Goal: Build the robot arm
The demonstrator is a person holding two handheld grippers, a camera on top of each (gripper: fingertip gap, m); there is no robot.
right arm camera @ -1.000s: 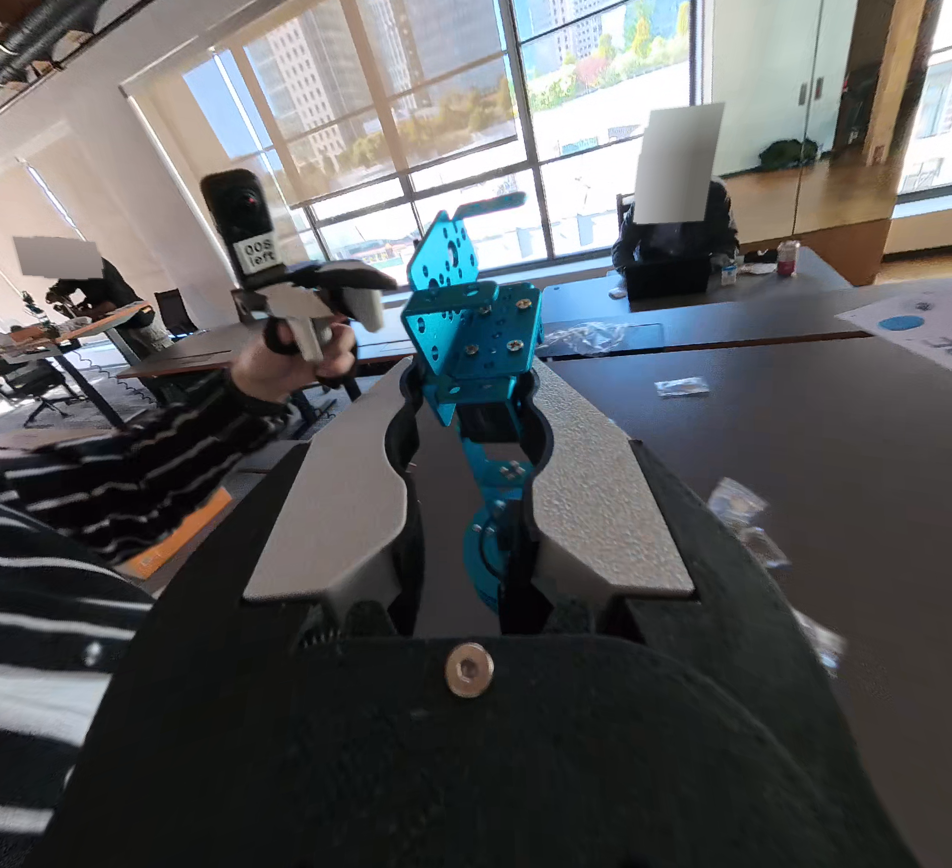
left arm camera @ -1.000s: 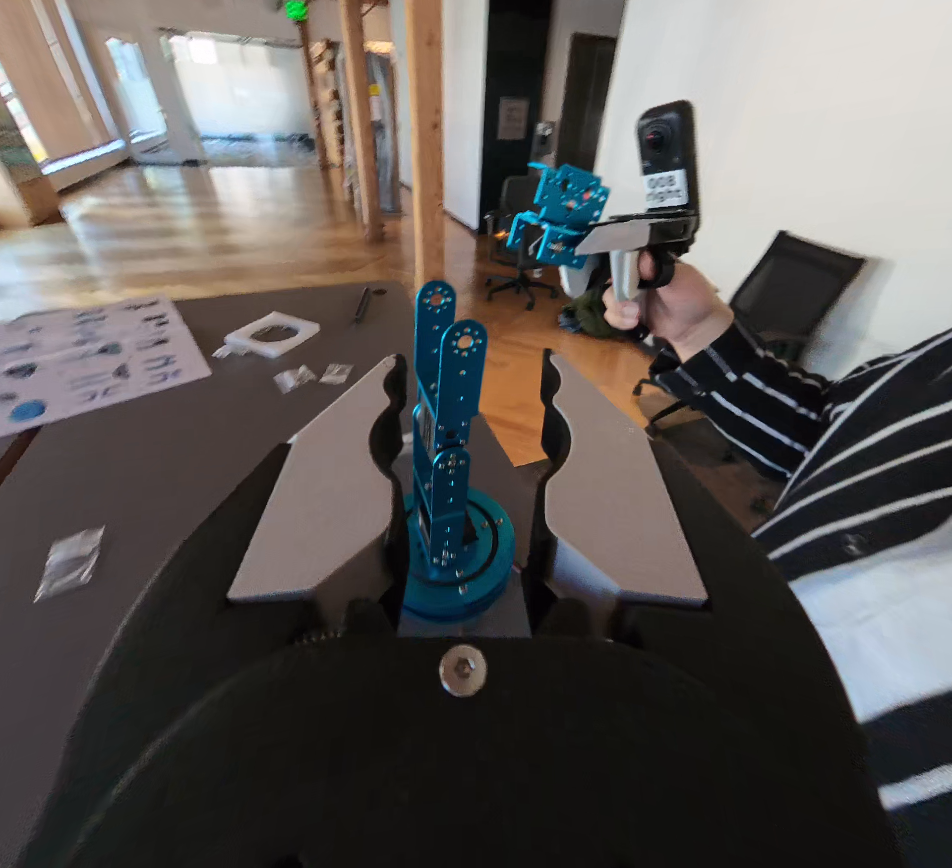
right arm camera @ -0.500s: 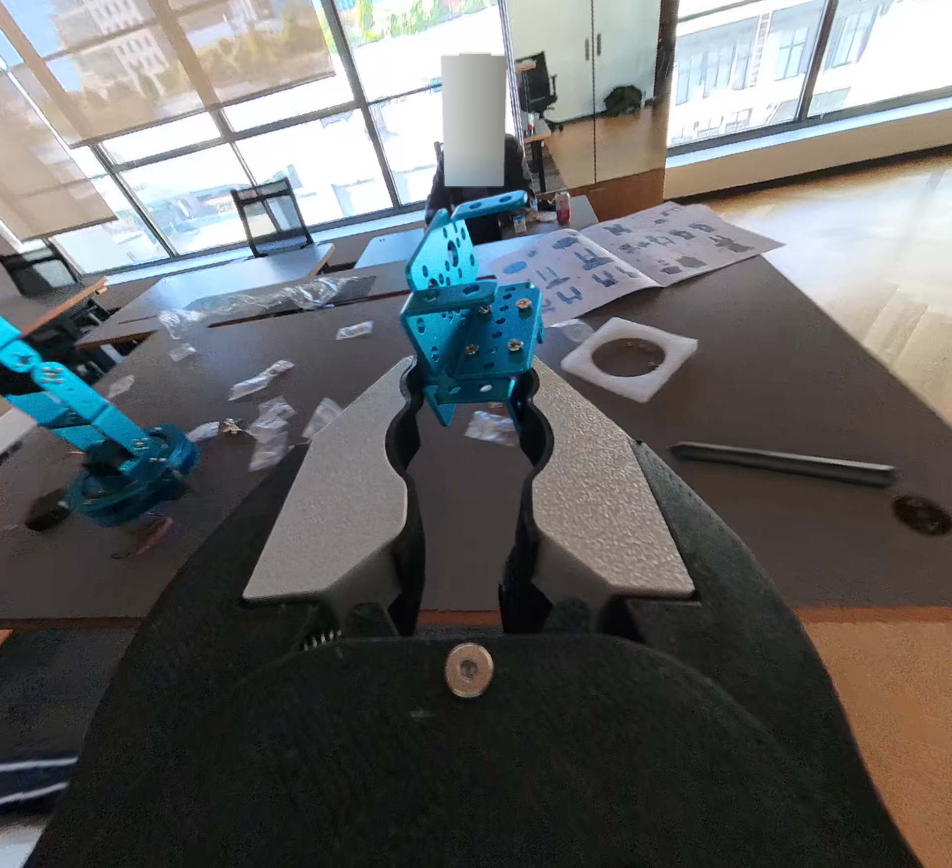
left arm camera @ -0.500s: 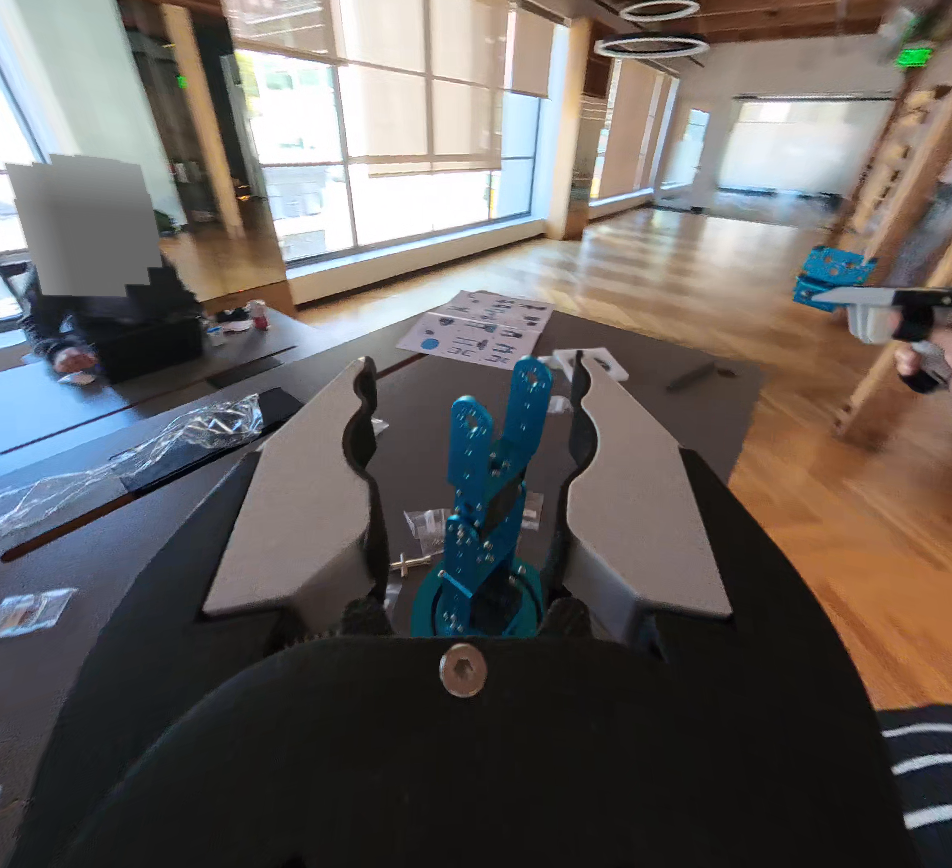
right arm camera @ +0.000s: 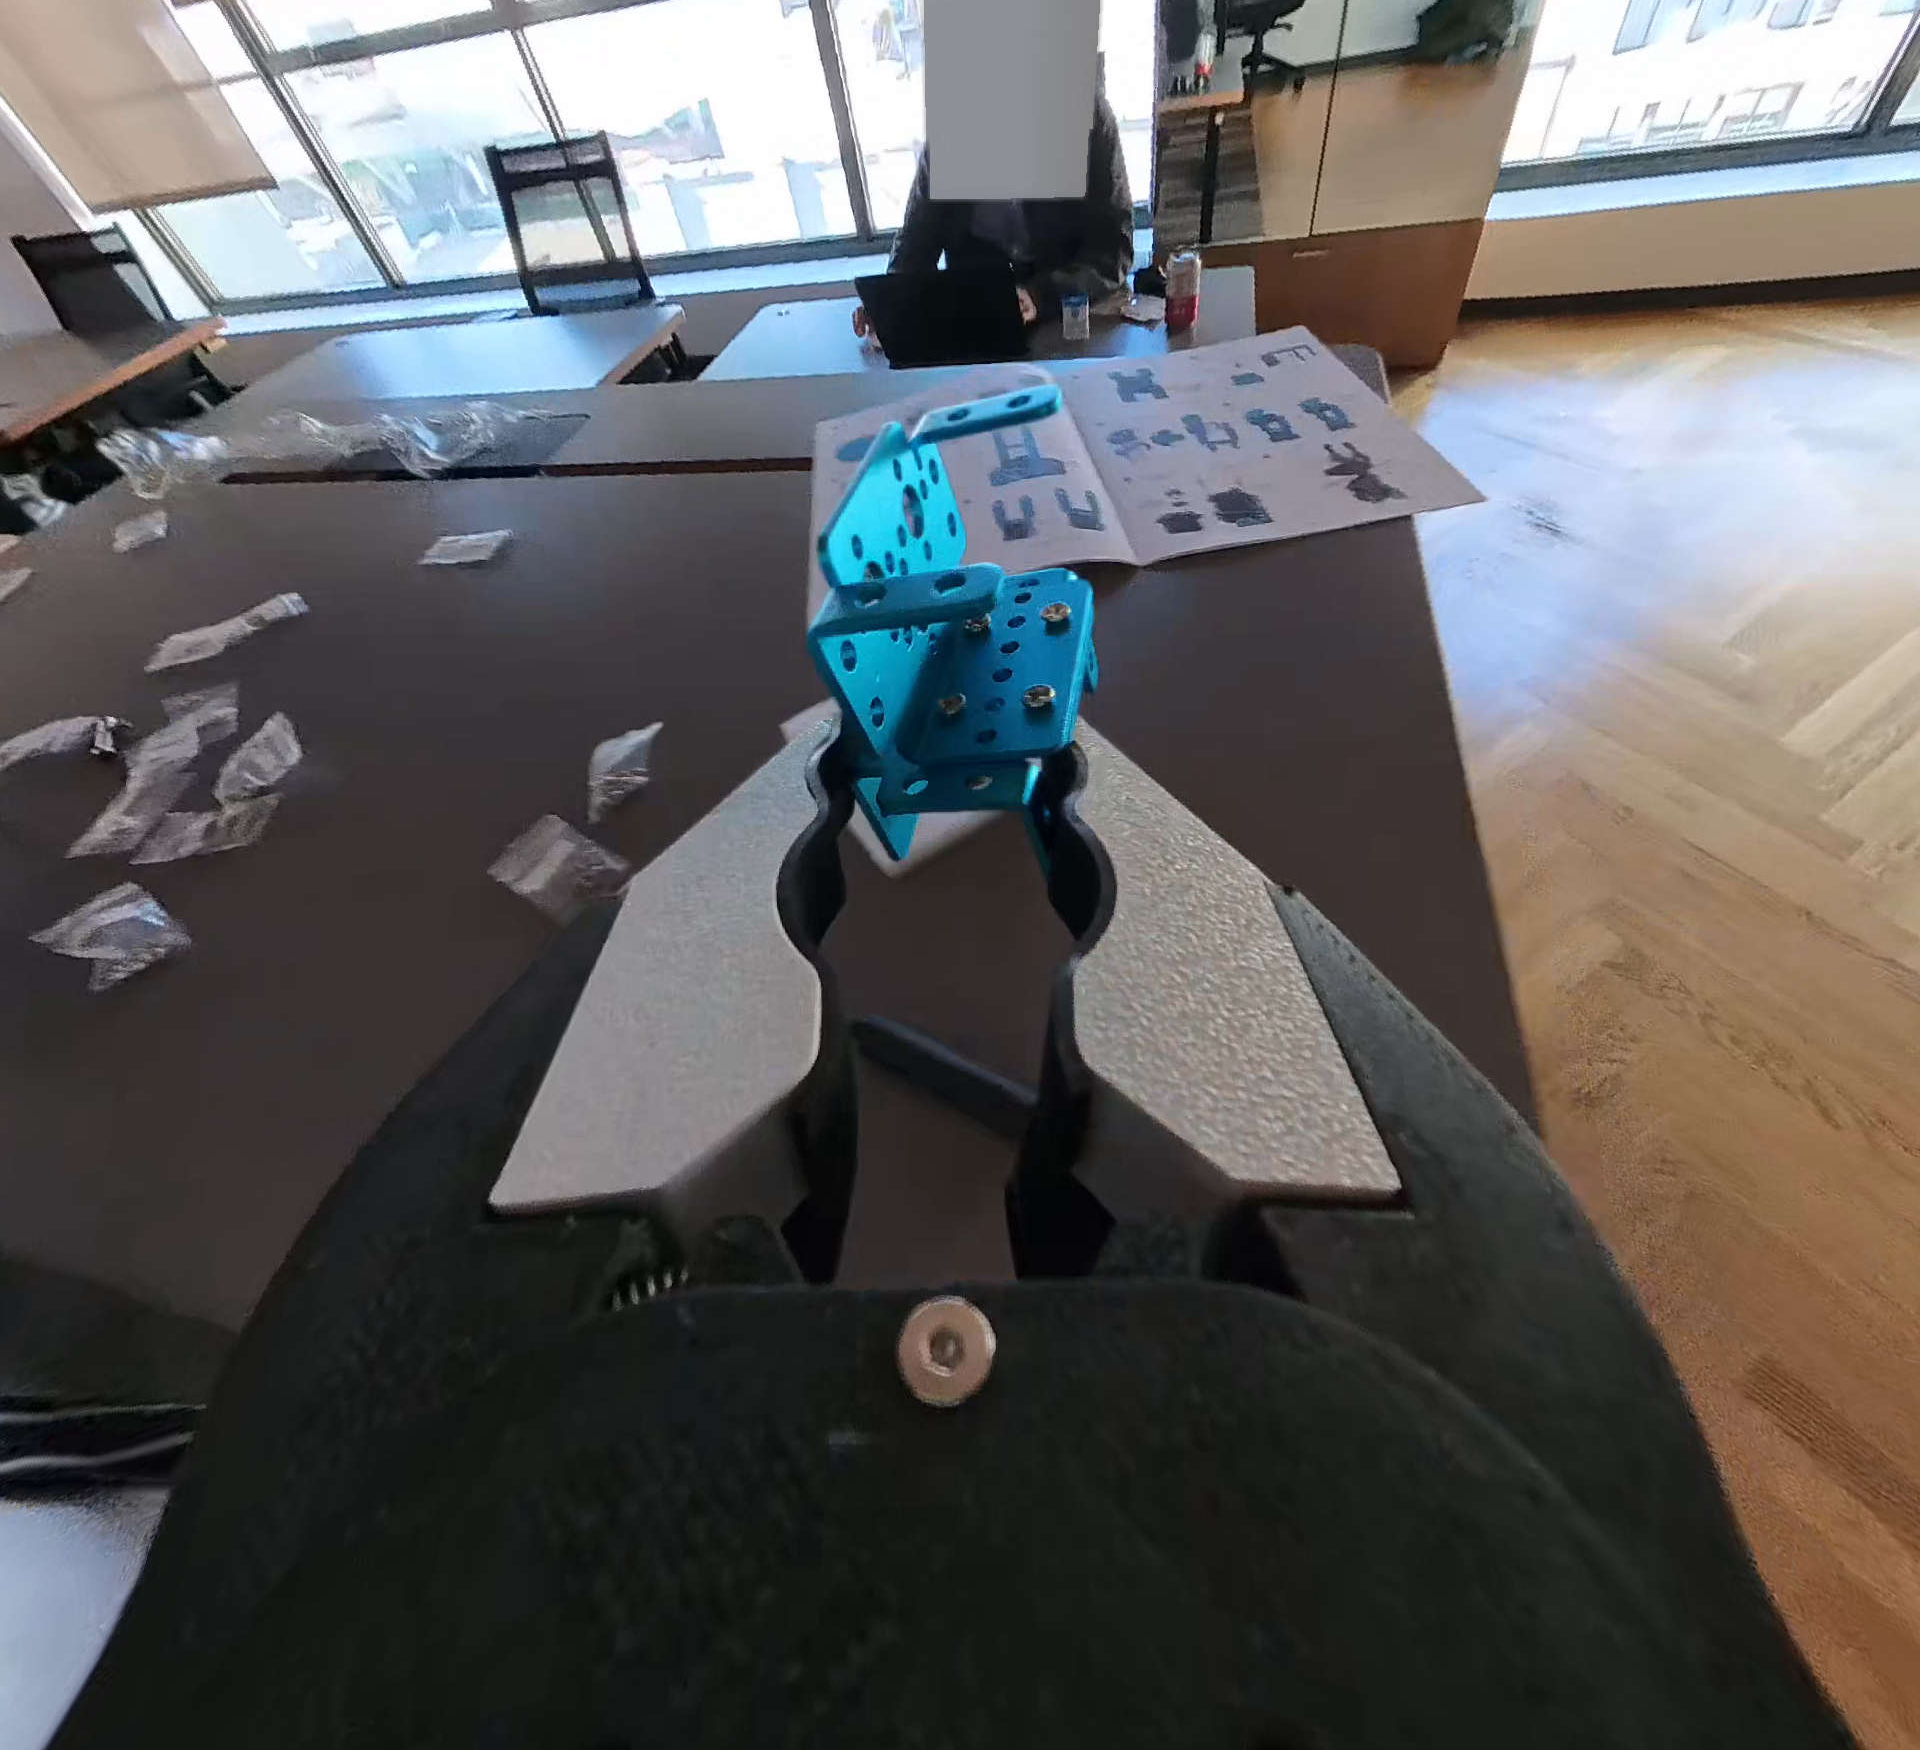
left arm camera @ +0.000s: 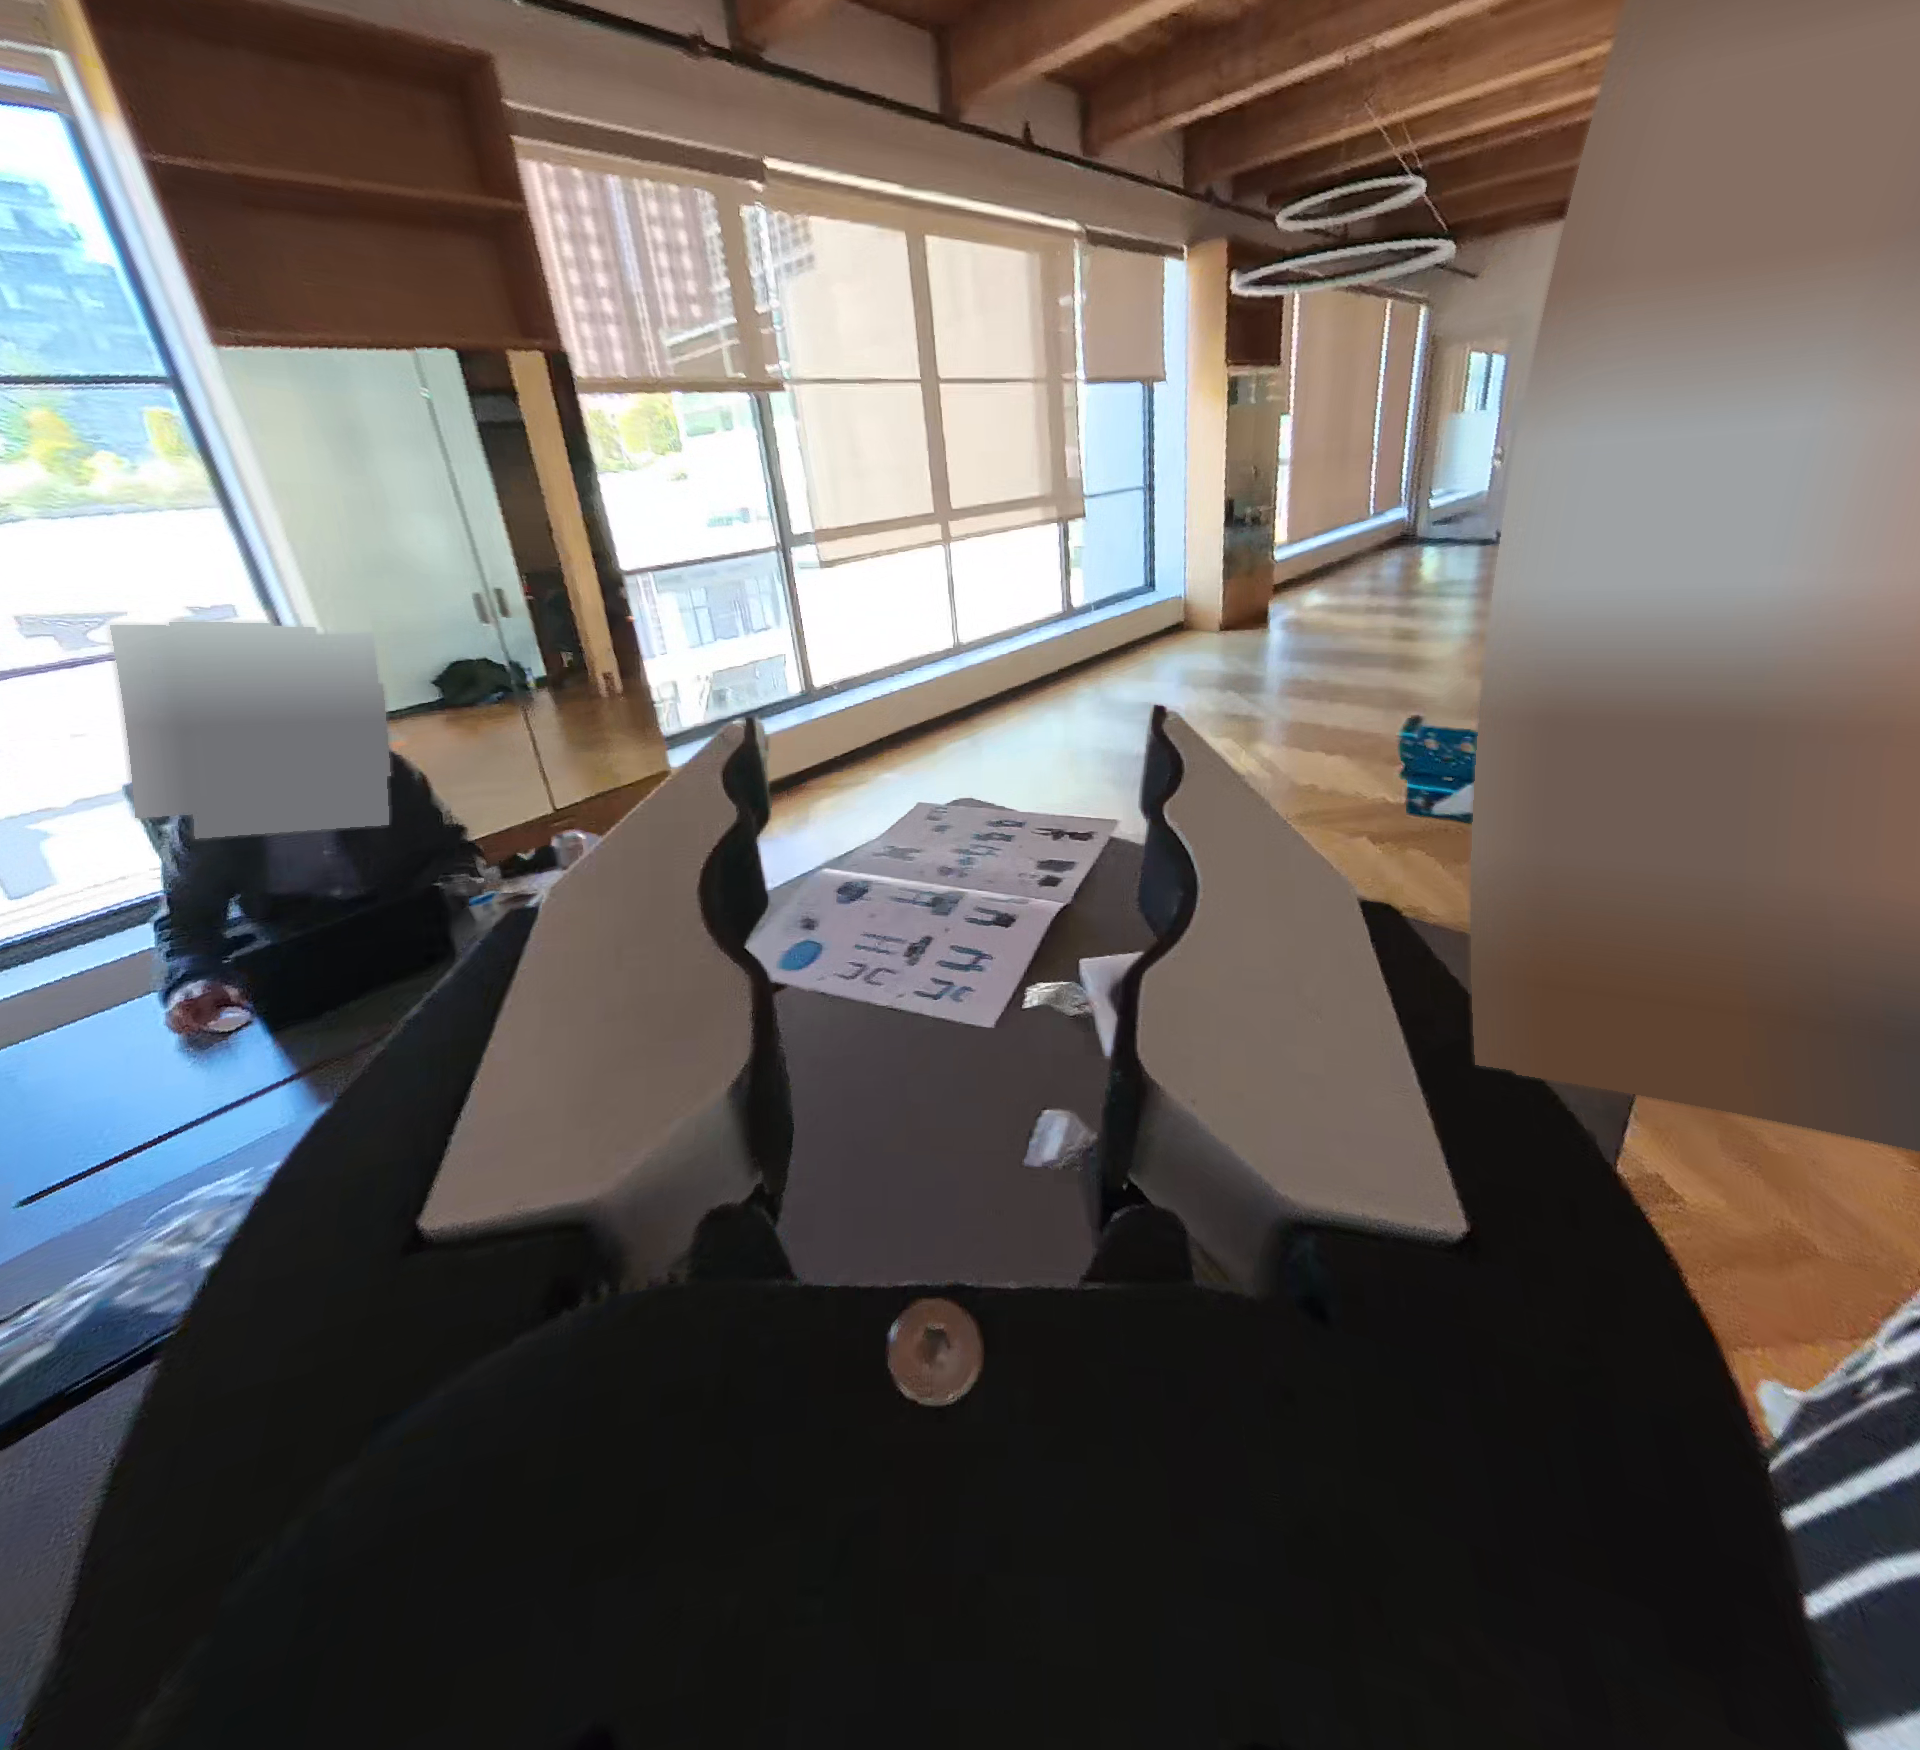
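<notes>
Left gripper [left arm camera: 954, 744]: jaws stand wide apart with nothing between them. You hold it above the dark table [left arm camera: 914, 1129], pointing toward the windows. Through the gap you see the open printed booklet [left arm camera: 925, 911] lying flat and a small clear bag [left arm camera: 1055, 1139] just inside the right finger.

Right gripper [right arm camera: 951, 765]: closed at the tips on the lower flange of the blue bracket assembly [right arm camera: 951, 651], which stands upright above the fingers, its perforated plates and brass-coloured screws facing you. Only the tips grip it; the hollow behind them is empty.

Below the right gripper: a white foam piece [right arm camera: 935, 833] shows just under the bracket, and a dark rod [right arm camera: 945, 1072] lies on the table between the fingers. Crumpled clear plastic bags [right arm camera: 187, 765] are scattered to the left. The booklet sits beyond, near the table's far right corner. A seated person [right arm camera: 1013, 246] works at a laptop at the next table, with a red can [right arm camera: 1182, 287] beside them.
</notes>
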